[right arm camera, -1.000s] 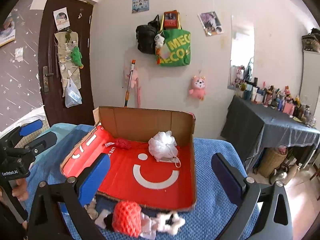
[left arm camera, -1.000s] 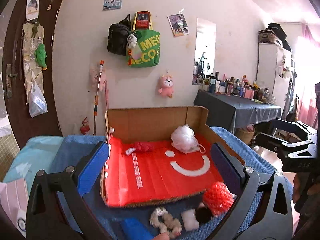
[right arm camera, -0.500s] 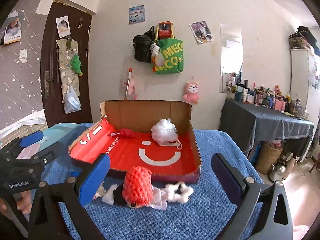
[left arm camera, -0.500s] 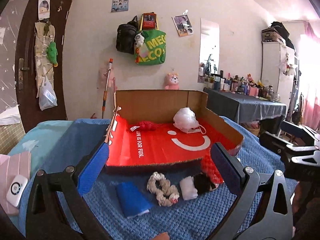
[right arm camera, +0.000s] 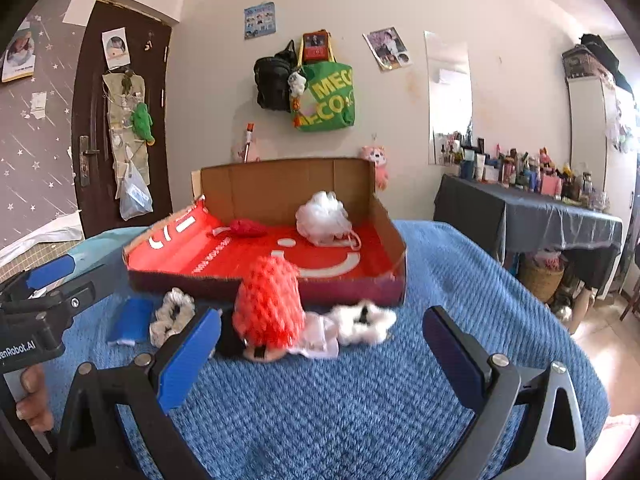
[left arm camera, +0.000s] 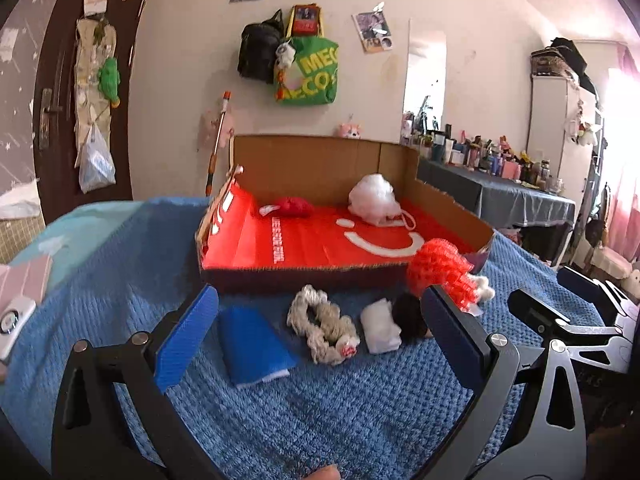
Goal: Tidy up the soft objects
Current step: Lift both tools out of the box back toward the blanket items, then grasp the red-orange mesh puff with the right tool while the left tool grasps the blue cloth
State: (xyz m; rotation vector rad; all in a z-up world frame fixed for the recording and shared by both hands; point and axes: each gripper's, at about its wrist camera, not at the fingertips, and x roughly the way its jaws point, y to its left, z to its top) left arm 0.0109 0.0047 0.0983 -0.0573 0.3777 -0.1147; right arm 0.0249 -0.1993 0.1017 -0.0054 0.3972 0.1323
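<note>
Both grippers hovered low over the blue blanket (left arm camera: 360, 420), each with its blue-padded jaws spread wide and nothing between them. The left gripper (left arm camera: 318, 334) faced the row of soft things lying on the blanket just in front of the cardboard box (left arm camera: 320, 160); the right gripper (right arm camera: 322, 344) faced the same row from farther to the right.

Along the box's front wall, from left to right, lay a folded blue cloth (left arm camera: 254, 344), a beige braided scrunchie (left arm camera: 324, 326), a small white roll (left arm camera: 380, 330), a dark round thing (left arm camera: 408, 314) touching that roll, and a red knobbly mesh ball (left arm camera: 444, 268) standing up against the box's front right corner. Just beyond the red ball, a white furry piece with dark patches (right arm camera: 362, 322) lay beside a pale pink cloth (right arm camera: 320, 338); what sat under the ball could not be made out.

Inside the box, on its red lining with the white smile, a white bath pouf (left arm camera: 374, 199) rested near the back wall towards the right, with its cord trailing out. A small red bundle (left arm camera: 292, 207) lay near the back wall towards the left, well apart from the pouf. The rest of the box floor was bare red.
</note>
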